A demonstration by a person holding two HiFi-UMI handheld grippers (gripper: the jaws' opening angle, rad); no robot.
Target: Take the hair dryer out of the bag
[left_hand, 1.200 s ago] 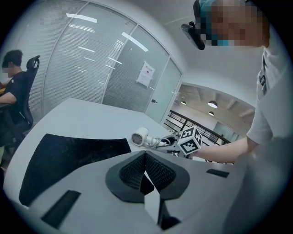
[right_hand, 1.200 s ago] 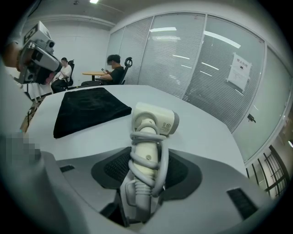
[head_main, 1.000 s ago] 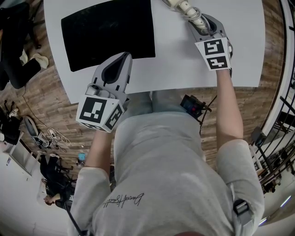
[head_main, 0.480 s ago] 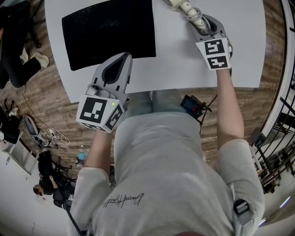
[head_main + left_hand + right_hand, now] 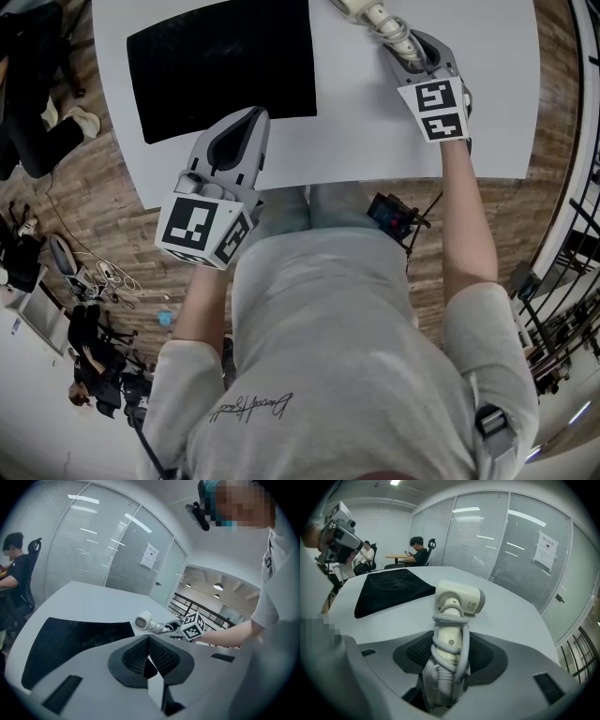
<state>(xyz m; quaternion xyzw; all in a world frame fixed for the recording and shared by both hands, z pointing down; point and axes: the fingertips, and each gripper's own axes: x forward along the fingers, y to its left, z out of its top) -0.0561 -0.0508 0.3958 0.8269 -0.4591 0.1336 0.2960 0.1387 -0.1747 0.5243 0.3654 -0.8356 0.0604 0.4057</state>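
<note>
Two just-widening jaws of the right claw (image 5: pixel 449 658) clamp a white, cord-wrapped hair dryer (image 5: pixel 458 600).

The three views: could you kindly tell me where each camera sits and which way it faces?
Head view: on the person's head, looking steeply down at the white table; torso, both arms, left tool and right tool show.
Left gripper view: on the left tool, looking across the table along its shut jaws; the person's right forearm shows.
Right gripper view: on the right tool, looking along its jaws, just opened slightly, around the hair dryer handle.
Shared: every view shows the black bag.
</note>
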